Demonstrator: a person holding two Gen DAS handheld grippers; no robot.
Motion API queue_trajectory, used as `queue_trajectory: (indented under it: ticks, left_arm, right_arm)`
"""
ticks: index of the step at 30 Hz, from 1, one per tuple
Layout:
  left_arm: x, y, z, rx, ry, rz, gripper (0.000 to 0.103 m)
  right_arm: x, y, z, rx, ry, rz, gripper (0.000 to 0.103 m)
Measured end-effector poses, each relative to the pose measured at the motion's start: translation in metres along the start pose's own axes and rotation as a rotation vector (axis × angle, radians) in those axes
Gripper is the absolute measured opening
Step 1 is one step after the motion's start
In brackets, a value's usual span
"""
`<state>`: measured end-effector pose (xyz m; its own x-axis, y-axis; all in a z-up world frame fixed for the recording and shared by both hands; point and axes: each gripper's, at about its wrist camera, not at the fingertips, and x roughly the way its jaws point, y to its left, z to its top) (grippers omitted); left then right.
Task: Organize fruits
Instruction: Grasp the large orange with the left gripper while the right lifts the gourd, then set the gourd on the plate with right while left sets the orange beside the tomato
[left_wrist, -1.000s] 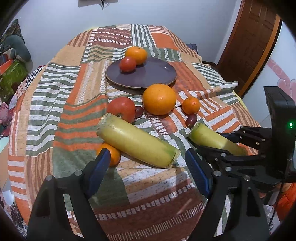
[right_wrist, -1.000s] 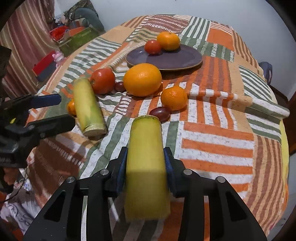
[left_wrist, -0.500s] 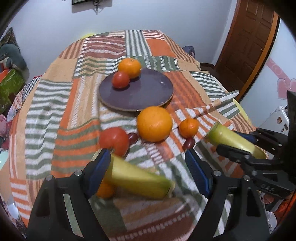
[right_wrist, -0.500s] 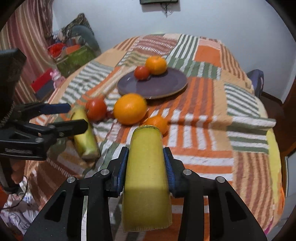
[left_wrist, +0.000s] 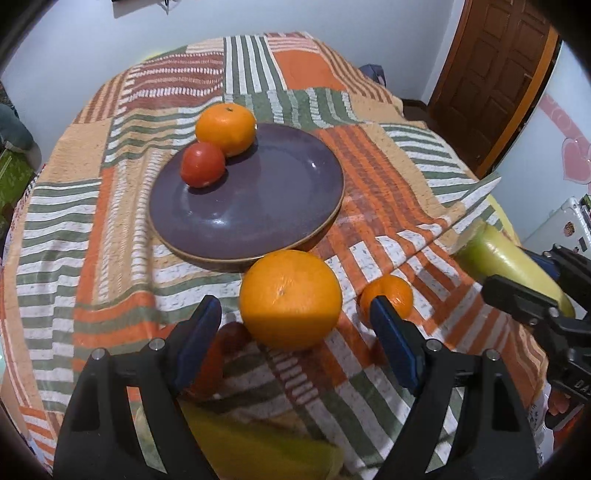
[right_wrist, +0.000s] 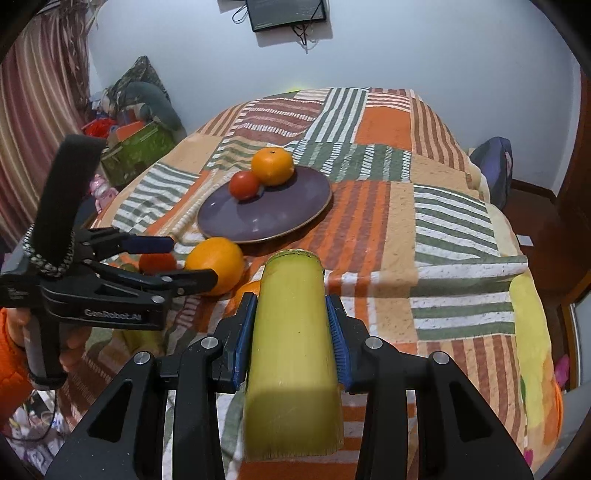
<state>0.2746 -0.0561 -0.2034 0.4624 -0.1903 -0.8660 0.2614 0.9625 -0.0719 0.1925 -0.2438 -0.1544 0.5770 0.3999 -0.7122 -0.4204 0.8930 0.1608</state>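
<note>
Fruits lie scattered over my patchwork tablecloth (left_wrist: 110, 229), and only two of them sit on the purple plate (left_wrist: 258, 206): a mandarin (left_wrist: 226, 127) at its far rim and a small tomato (left_wrist: 202, 164) touching it. Just in front of the plate, on the cloth, rests the big orange (left_wrist: 290, 299), with a small mandarin (left_wrist: 391, 291) beside it to the right. My right gripper (right_wrist: 291, 332) is clamped on a yellow-green cane piece (right_wrist: 291, 354), its blue pads pressing both sides, and I hold it lifted above the cloth. My left gripper (left_wrist: 291, 343) hangs released over the big orange, jaws wide apart with nothing pinched between them (a red tomato (left_wrist: 218, 358) peeks out behind its left finger). A second cane piece (left_wrist: 258, 446) lies blurred at the bottom of the left view, under that gripper.
</note>
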Motion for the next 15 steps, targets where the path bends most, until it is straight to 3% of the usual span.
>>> queue_trajectory:
  ticks: [5, 11, 15]
  left_arm:
    - [0.019, 0.001, 0.004, -0.005, 0.038, 0.001, 0.080]
    - [0.025, 0.000, 0.003, 0.002, 0.028, 0.024, 0.066]
    - [0.023, 0.003, 0.003, -0.008, 0.024, 0.010, 0.065]
  right_arm:
    - [0.006, -0.007, 0.002, 0.004, 0.001, 0.010, 0.035]
    - [0.012, -0.011, 0.005, 0.005, 0.005, 0.018, 0.034]
    - [0.013, -0.013, 0.007, 0.007, 0.002, 0.019, 0.035]
